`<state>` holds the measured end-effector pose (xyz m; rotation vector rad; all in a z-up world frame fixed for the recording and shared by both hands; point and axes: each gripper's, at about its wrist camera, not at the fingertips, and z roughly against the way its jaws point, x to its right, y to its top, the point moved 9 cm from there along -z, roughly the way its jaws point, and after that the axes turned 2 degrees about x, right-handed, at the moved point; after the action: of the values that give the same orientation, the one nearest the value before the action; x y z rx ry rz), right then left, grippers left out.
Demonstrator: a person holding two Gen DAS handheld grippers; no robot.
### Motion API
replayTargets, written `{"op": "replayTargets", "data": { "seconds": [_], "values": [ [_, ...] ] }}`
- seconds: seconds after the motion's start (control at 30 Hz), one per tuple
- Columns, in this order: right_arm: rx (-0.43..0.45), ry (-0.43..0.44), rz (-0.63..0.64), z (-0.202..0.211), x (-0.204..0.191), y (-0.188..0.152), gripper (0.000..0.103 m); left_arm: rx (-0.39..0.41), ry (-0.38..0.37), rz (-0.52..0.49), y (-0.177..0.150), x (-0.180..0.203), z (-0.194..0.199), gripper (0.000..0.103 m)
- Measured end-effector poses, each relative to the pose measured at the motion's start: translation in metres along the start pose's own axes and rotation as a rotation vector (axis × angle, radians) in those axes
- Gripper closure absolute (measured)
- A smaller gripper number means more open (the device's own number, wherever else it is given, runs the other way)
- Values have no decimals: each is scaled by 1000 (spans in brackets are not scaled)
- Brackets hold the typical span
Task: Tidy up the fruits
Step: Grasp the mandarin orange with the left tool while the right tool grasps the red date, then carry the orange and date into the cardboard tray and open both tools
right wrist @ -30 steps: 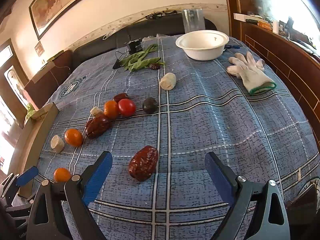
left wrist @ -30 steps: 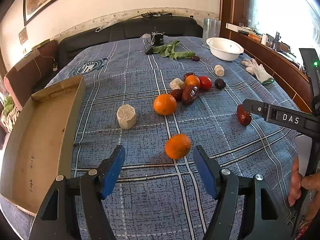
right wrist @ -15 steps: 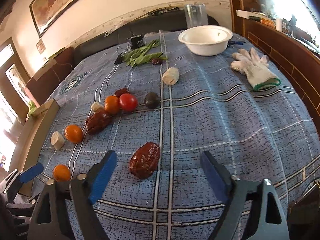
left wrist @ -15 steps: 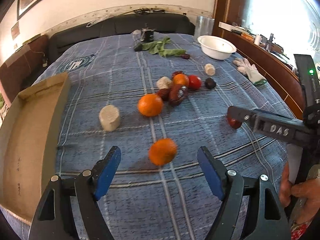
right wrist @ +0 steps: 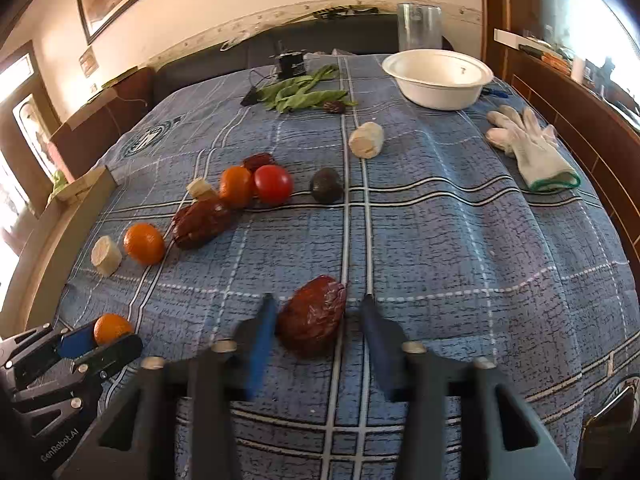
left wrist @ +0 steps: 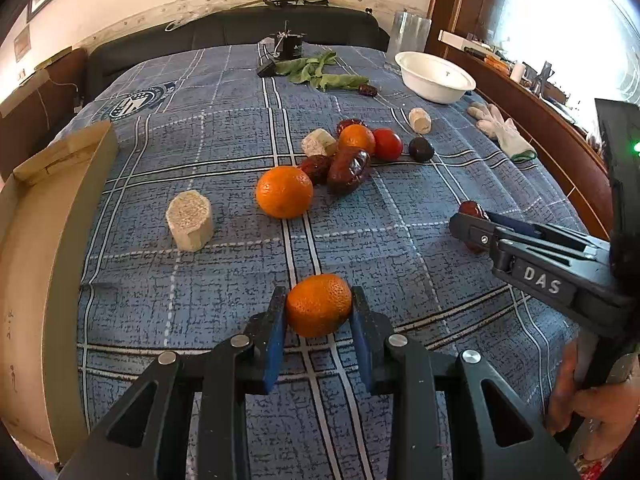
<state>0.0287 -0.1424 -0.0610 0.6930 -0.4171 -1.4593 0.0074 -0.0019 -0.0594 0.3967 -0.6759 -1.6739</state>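
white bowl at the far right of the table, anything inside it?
The white bowl shows a bare white inner wall with one small dark mark in the right wrist view. Its near rim hides the bottom, so contents low down cannot be ruled out.

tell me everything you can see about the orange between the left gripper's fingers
The orange is small, round and bright, with a dimpled peel, whole and unpeeled. It sits near the front of the blue checked tablecloth, over a white stripe. The left gripper is closed on it, a blue pad pressing each side. Whether it has left the cloth cannot be told. In the right wrist view its top shows above the gripper.
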Motion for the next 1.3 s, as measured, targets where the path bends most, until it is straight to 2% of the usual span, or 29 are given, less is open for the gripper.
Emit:
{"op": "replayTargets", "data": {
  "seconds": [0.3,0.43,0.5,0.57,0.67,0.8,0.97,1.1,1.3],
  "values": [
    [30,16,-17,6,1,1,67,75,-20,58,4,-20,46,74],
    [50,23,2,18,-9,4,67,139,17,105,6,-56,81,74],
    [59,86,-4,33,-25,7,67,160,48,123,5,-75,93,74],
    [80,148,11,53,-48,13,67,192,98,160,2,-107,111,74],
    [123,184,82,77,-84,22,66,211,145,225,-4,-149,123,74],
    [119,280,168,89,-148,28,66,210,190,302,-15,-198,132,74],
    [55,396,241,70,-229,22,66,217,265,334,-28,-242,141,74],
    [-10,476,297,48,-292,4,66,208,319,350,-38,-268,141,74],
    [-70,498,382,17,-347,-16,65,178,353,372,-46,-299,137,74]
  ]
}}
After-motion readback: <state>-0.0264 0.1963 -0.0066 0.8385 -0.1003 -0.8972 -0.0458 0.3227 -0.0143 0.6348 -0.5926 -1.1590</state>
